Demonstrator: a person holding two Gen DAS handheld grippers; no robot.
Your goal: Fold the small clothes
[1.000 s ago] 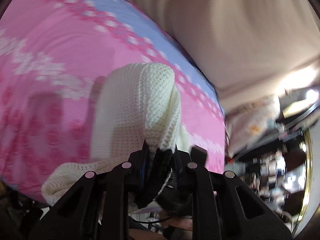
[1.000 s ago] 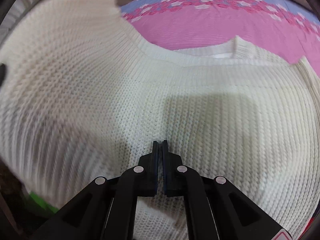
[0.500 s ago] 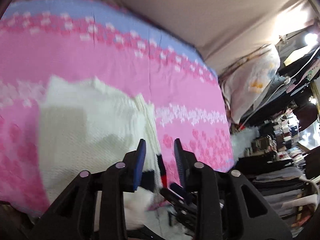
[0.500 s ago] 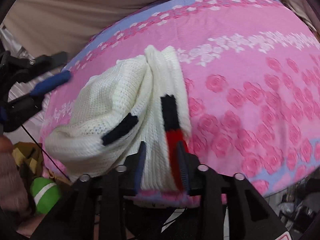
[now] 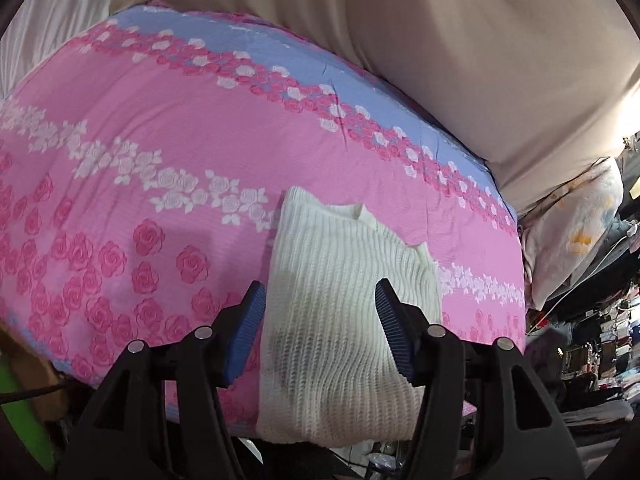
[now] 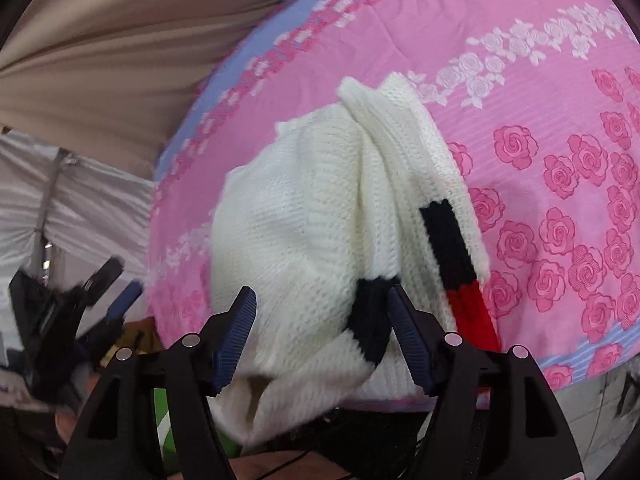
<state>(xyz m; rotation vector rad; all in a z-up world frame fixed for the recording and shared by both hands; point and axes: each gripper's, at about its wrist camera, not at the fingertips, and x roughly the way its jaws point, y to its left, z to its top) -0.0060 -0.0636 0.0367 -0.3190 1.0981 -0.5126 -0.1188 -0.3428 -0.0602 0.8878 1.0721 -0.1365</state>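
A folded cream knit sweater (image 5: 340,312) lies at the near edge of a bed with a pink rose-print cover (image 5: 160,160). In the right wrist view the sweater (image 6: 312,220) shows sleeves with black and red bands (image 6: 456,248) folded across it. My left gripper (image 5: 320,328) is open and empty, held above the sweater's near part. My right gripper (image 6: 320,332) is open and empty, close over the sweater's near edge. The left gripper also shows at the far left of the right wrist view (image 6: 80,300).
A beige curtain (image 5: 440,40) hangs behind the bed. A pale pillow (image 5: 572,232) and cluttered shelves (image 5: 592,352) stand to the right. A green object (image 6: 164,420) sits below the bed edge.
Both grippers have opened wider and drawn back from the sweater. The sweater now lies folded on the bed, released by both.
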